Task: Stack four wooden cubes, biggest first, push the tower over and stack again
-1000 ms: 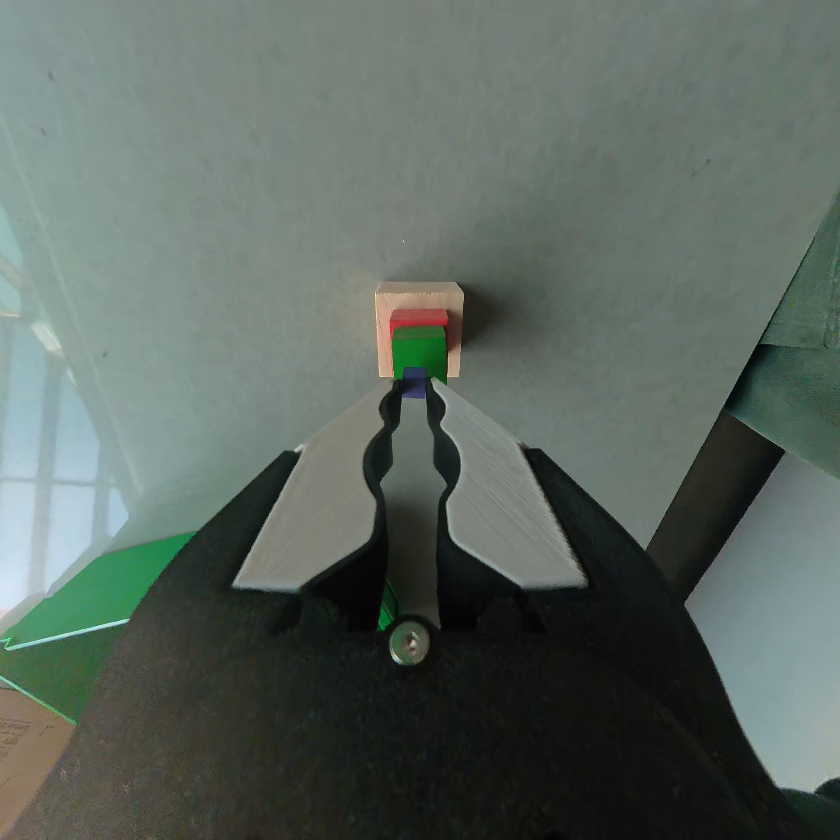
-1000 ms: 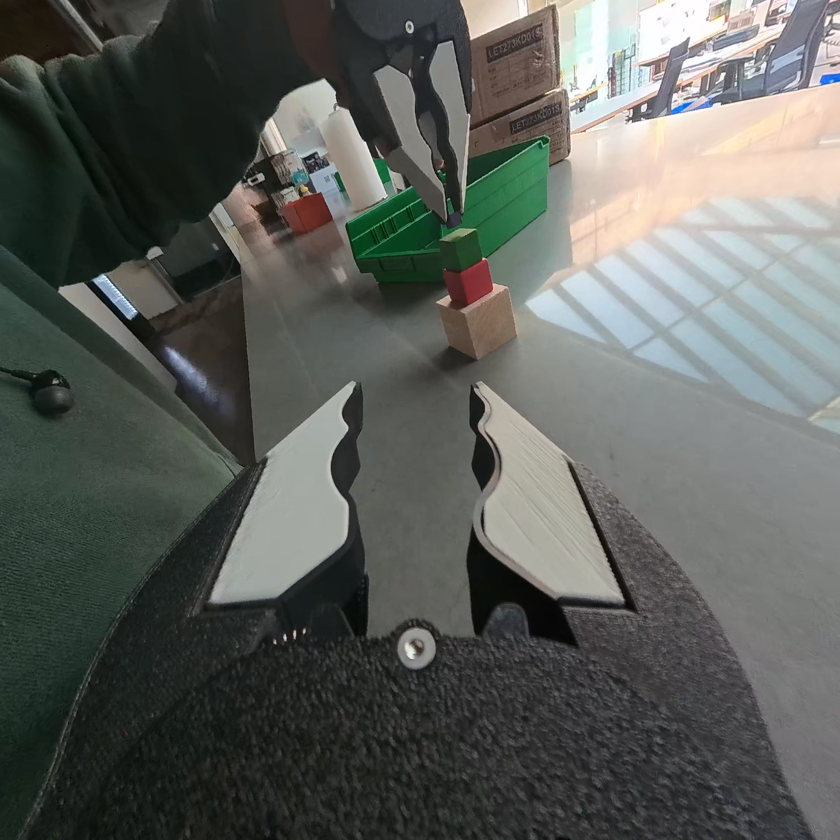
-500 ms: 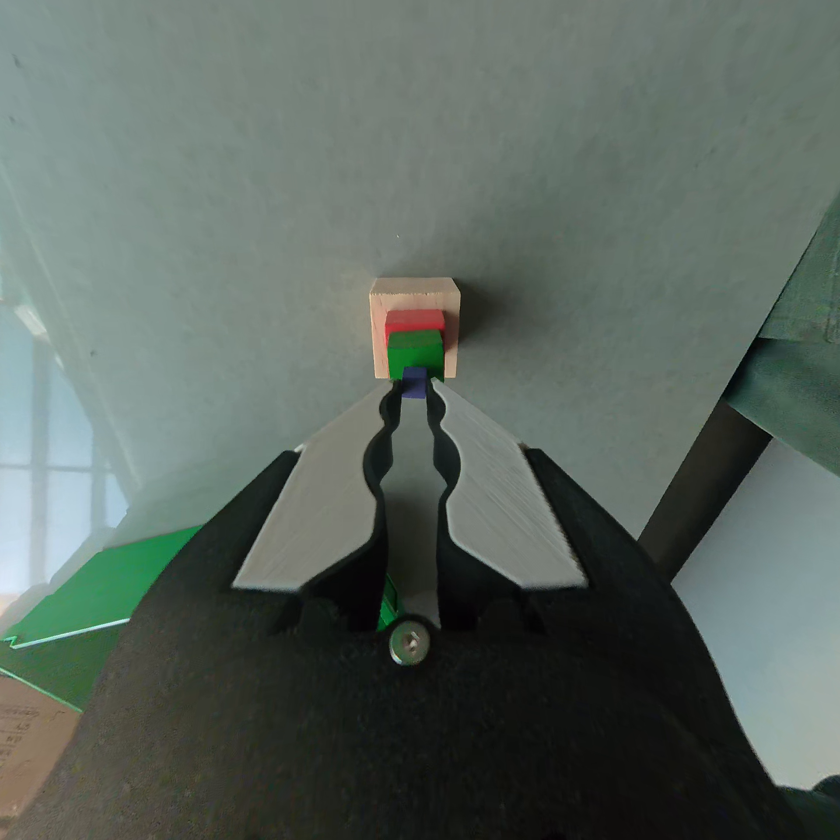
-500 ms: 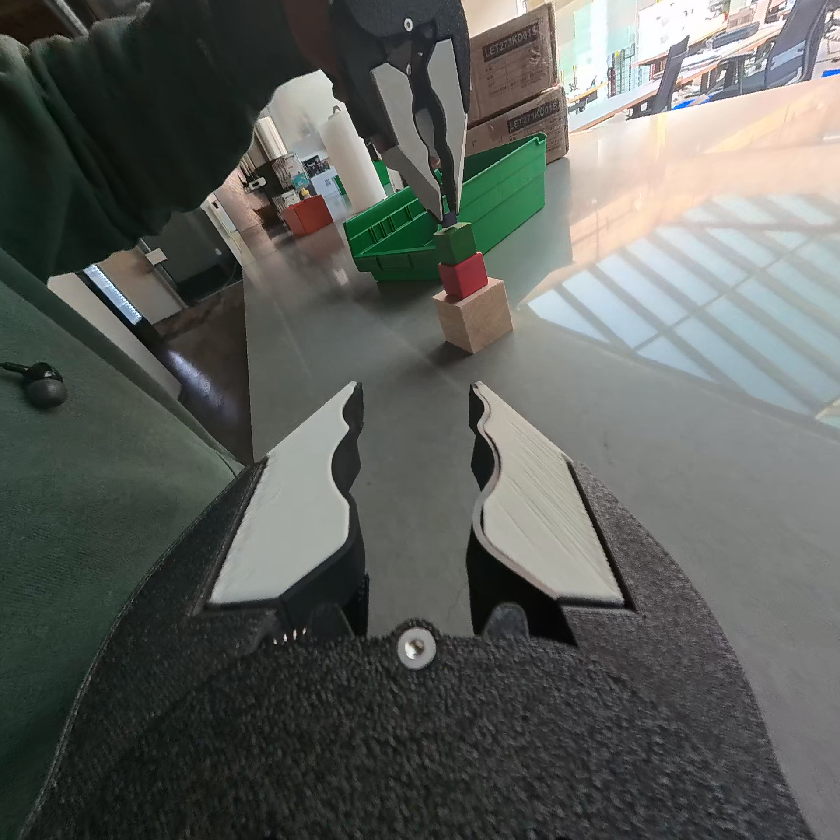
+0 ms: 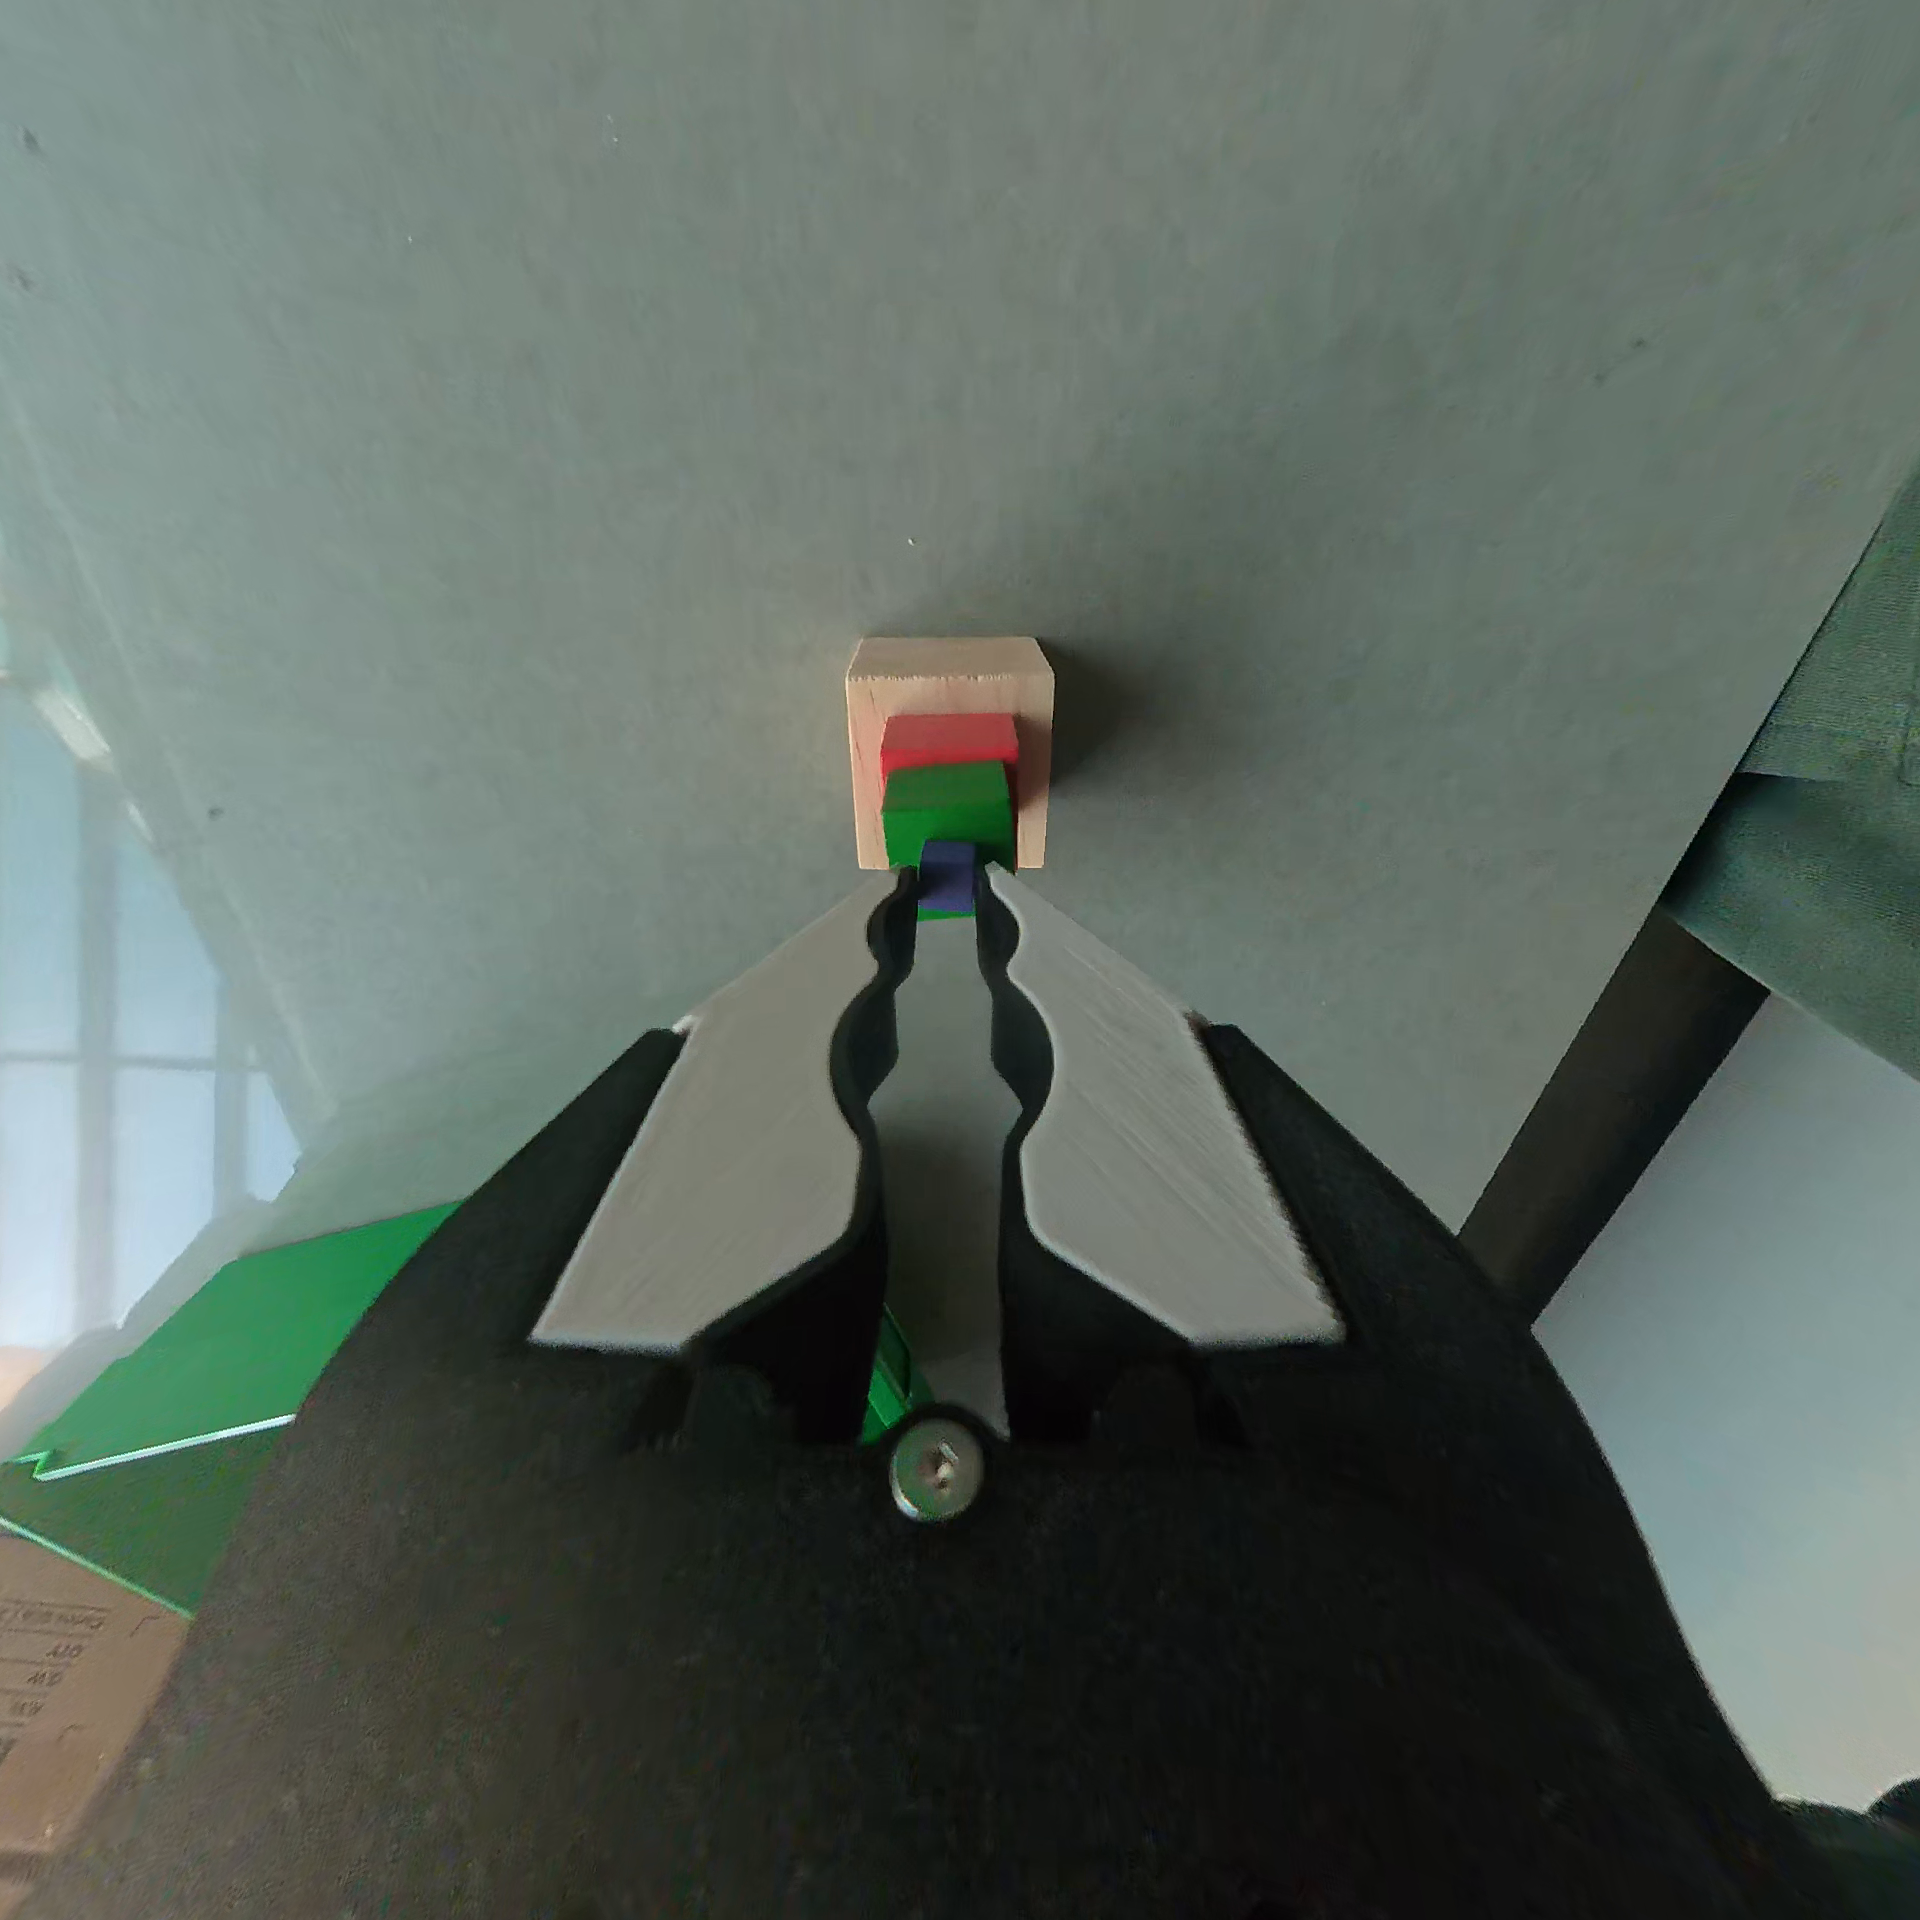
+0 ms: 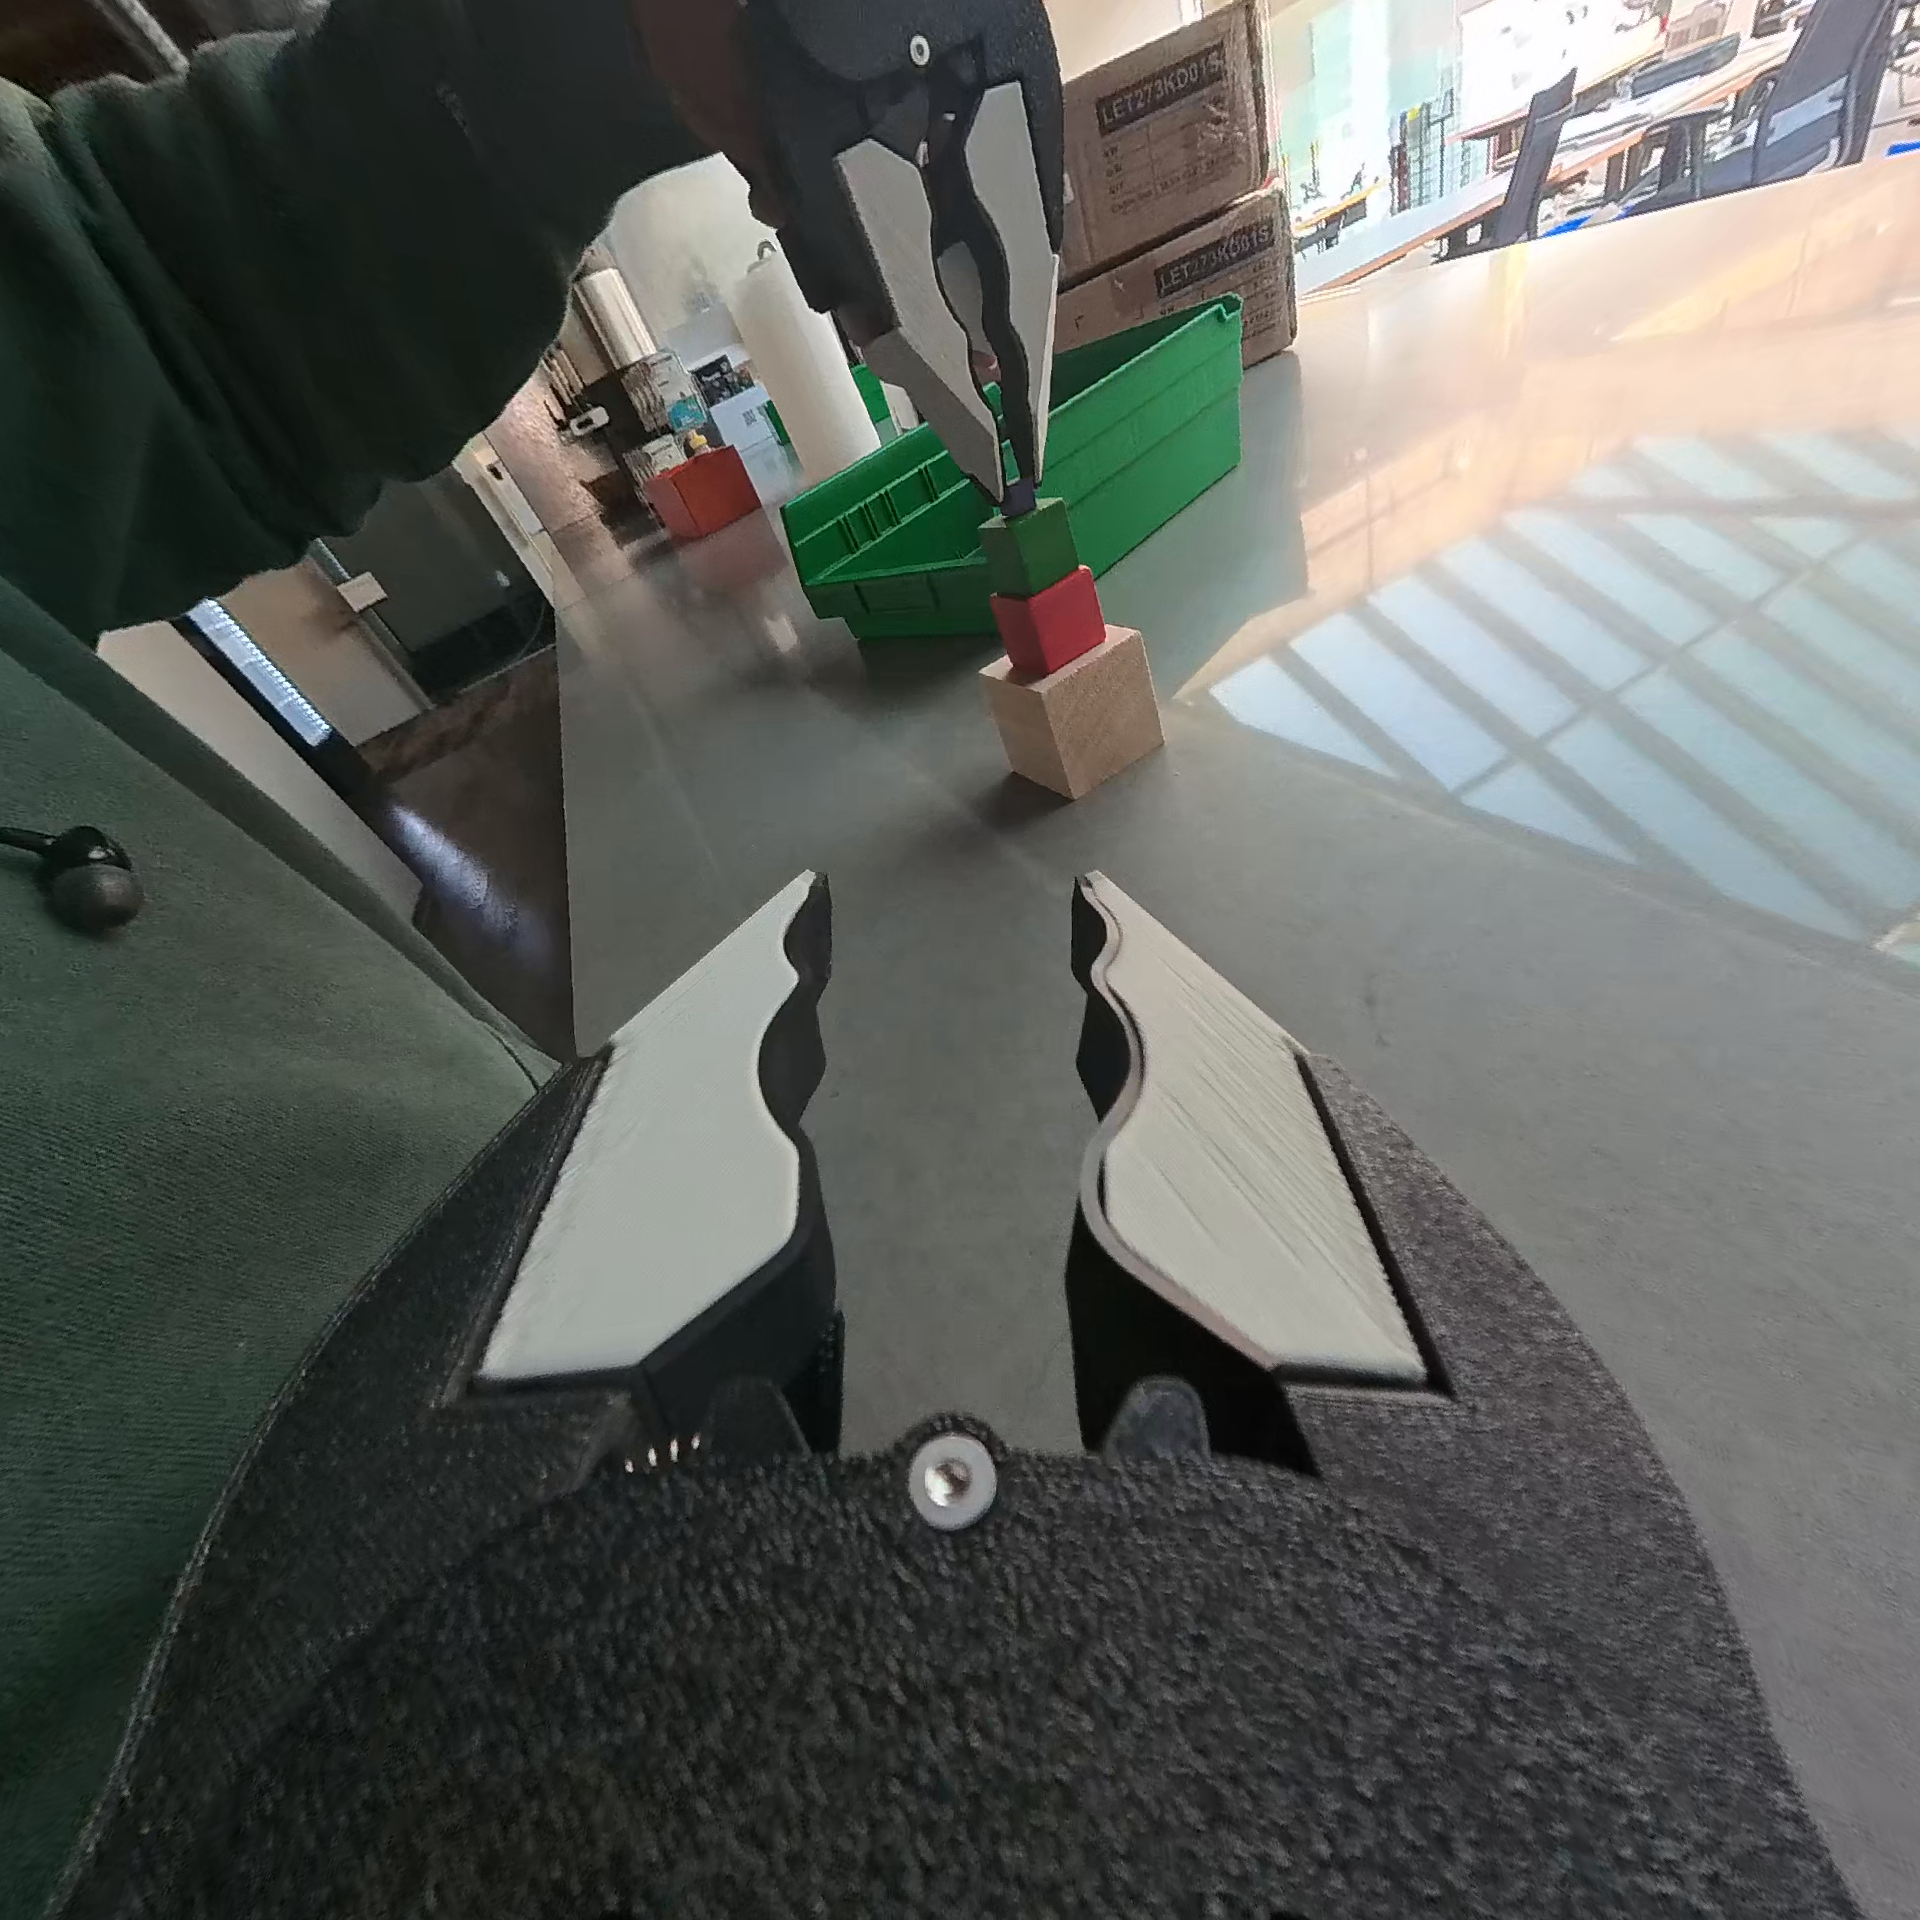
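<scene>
A stack stands on the grey table: a plain wooden cube (image 5: 951,675) at the bottom, a red cube (image 5: 948,736) on it, a green cube (image 5: 943,805) on top. My left gripper (image 5: 948,883) points straight down and is shut on a small blue cube (image 5: 948,875), which sits at or just above the green cube's top. In the right wrist view the stack shows as wooden cube (image 6: 1075,717), red cube (image 6: 1047,632) and green cube (image 6: 1029,542), with the left gripper (image 6: 1013,488) above it. My right gripper (image 6: 948,899) is open and empty, low over the table nearer me.
A green plastic bin (image 6: 1122,436) lies behind the stack, with cardboard boxes (image 6: 1174,156) beyond it. A person's green sleeve (image 6: 312,260) reaches over from the left. The table edge (image 6: 561,831) runs along the left, with dark floor below. About 20 centimetres separates my left fingertips from my right.
The left gripper has lowered the blue cube closer onto the green cube. The right gripper has barely moved.
</scene>
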`<state>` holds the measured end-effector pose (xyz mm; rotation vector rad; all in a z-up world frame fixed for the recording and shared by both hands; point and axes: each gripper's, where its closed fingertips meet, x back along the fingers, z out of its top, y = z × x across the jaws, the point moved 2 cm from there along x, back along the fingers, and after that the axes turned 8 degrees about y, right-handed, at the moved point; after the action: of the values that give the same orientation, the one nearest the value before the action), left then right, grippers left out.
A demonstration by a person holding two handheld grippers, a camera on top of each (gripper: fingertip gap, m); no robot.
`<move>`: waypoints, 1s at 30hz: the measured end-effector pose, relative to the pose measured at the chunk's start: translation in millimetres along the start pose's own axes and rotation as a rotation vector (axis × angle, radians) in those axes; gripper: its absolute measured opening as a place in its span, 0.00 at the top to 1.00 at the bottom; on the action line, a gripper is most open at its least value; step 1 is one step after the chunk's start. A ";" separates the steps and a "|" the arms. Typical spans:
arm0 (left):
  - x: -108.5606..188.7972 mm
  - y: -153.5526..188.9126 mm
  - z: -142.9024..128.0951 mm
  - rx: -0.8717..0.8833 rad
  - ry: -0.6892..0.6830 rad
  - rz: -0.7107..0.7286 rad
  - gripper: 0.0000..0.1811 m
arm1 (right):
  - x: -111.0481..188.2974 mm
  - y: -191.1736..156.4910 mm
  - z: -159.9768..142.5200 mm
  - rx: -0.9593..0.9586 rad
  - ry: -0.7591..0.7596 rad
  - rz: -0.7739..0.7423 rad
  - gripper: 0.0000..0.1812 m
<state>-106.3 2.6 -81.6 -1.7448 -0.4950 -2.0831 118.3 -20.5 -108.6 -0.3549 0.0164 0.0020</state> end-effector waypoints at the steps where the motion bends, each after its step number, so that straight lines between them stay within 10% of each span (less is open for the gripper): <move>1: 0.0 0.1 -0.1 0.000 -0.001 0.000 0.95 | -0.1 0.1 -0.1 0.000 0.000 0.001 0.75; 30: 29.2 -0.7 -1.6 0.003 0.073 0.070 0.83 | -1.9 -2.6 -0.8 0.017 -0.015 0.008 0.75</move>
<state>-112.7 0.6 -53.2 -1.6541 -0.4103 -2.0875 116.4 -23.2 -108.4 -0.3378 0.0035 0.0124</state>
